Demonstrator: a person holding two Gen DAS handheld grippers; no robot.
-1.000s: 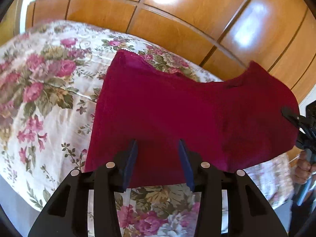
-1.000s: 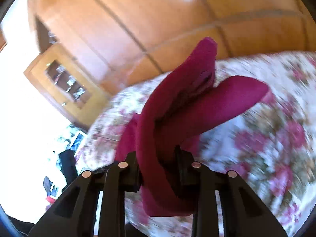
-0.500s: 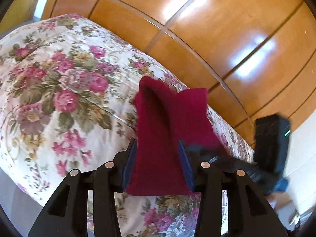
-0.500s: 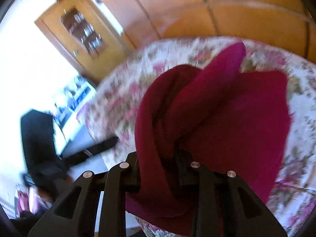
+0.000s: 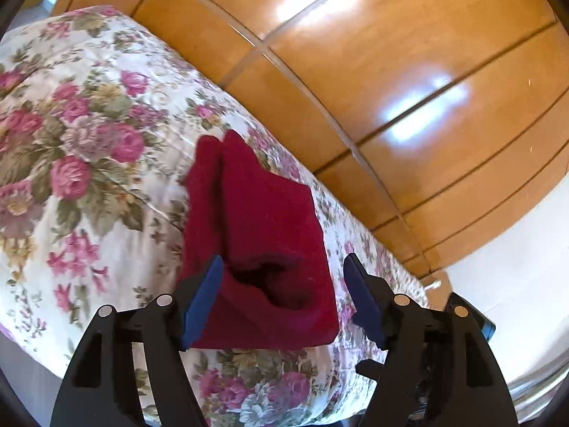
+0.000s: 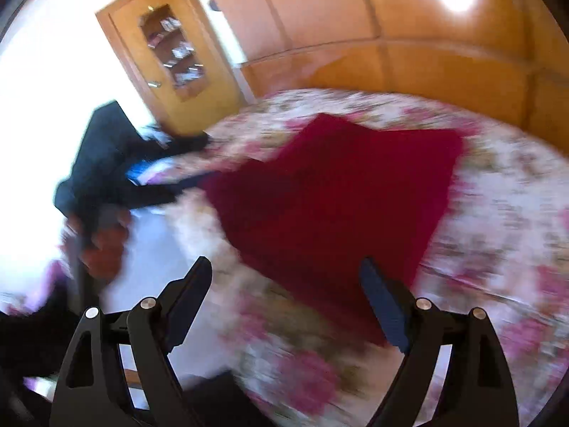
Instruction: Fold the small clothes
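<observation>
A dark red small garment (image 5: 263, 235) lies folded over on the floral bedspread (image 5: 89, 149). My left gripper (image 5: 282, 284) is open, its blue pads (image 5: 202, 295) on either side of the garment's near folded edge. In the right wrist view the garment (image 6: 341, 192) lies spread flat on the bedspread (image 6: 505, 235), blurred by motion. My right gripper (image 6: 288, 306) is open and empty, just short of the garment's near corner. The left gripper (image 6: 117, 163) shows there as a dark blur at the garment's left corner.
A wooden wardrobe wall (image 5: 409, 71) stands behind the bed. A wooden cabinet with glass door (image 6: 170, 53) stands at the back left in the right wrist view. The bed's near edge (image 5: 249, 409) drops to the floor.
Both grippers have opened and let go of the red garment, which now lies folded on the bedspread. The right gripper has pulled back from it.
</observation>
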